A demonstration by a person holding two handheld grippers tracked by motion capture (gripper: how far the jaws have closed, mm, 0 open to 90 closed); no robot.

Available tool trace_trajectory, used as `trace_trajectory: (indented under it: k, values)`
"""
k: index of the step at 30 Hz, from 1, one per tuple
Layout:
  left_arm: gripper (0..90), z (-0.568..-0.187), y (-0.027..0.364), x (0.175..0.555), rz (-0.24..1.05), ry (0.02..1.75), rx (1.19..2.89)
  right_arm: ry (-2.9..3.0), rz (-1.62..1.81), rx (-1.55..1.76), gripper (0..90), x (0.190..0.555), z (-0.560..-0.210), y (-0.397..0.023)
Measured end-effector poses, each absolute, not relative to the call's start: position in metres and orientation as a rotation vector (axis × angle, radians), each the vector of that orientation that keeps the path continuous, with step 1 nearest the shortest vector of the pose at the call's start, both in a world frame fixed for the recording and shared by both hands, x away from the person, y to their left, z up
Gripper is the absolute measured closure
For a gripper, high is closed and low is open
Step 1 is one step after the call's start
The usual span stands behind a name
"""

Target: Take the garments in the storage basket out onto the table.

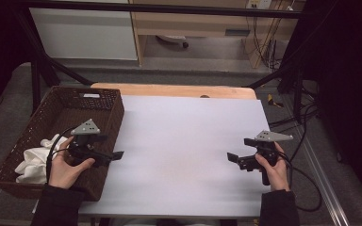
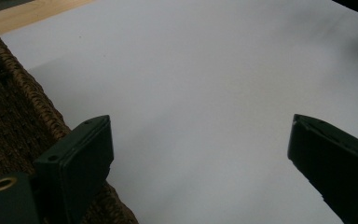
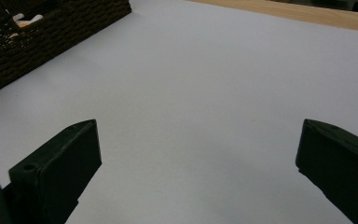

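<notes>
both of my forearms come in from the six o'clock edge of the high view, one hand on each tool. my left gripper (image 1: 115,155) hangs over the near right wall of the wicker basket (image 1: 111,101), at about eight o'clock on the table, its nose turned toward three o'clock and out over the white sheet (image 1: 188,141). its jaws stand wide apart with nothing between them; in the left gripper view i see bare sheet through the gap and the basket's woven rim just beside one jaw. i judge i hold it there because the white cloth (image 1: 35,162) is the nearest thing to it, crumpled in the near left part of the basket, roughly at nine o'clock from that gripper and a little apart from it. it touches neither tool.

my right gripper (image 1: 233,157) hovers near the sheet's right edge, at about four o'clock on the table, pointing back toward nine o'clock so the two tools face each other across the bare middle. its jaws are spread too and hold nothing; the right gripper view looks across blank sheet to the basket at its eleven o'clock corner. keeping it low and clear leaves the middle free, which i take as the place where the cloth would be laid, though that is my guess.
</notes>
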State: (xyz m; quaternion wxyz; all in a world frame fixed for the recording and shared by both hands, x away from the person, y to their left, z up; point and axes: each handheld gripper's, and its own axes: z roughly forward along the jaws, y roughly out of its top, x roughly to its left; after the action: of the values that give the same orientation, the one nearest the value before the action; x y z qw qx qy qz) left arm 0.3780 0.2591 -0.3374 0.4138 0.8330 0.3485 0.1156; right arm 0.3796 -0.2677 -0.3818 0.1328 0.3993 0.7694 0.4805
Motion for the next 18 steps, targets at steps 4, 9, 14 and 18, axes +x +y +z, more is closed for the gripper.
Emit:
trace_trajectory:
  k: [4,9,14,18]
  values:
    - [6.8,-0.3356,0.2591,0.3771,0.293,0.871,2.097,2.235,1.391,1.157,0.6,0.3797,-0.3816,-0.2679]
    - [6.8,-0.3329,0.261,0.3754,0.296,0.87,2.091,2.236,1.393,1.161,0.7,0.3791,-0.3819,-0.2679]
    - [6.8,-0.3323,0.2633,0.3746,0.303,0.867,2.101,2.242,1.382,1.16,0.7,0.3795,-0.3831,-0.2665]
    - [6.7,-0.3321,0.2664,0.3746,0.308,0.878,2.103,2.247,1.378,1.158,0.7,0.3796,-0.3837,-0.2657]
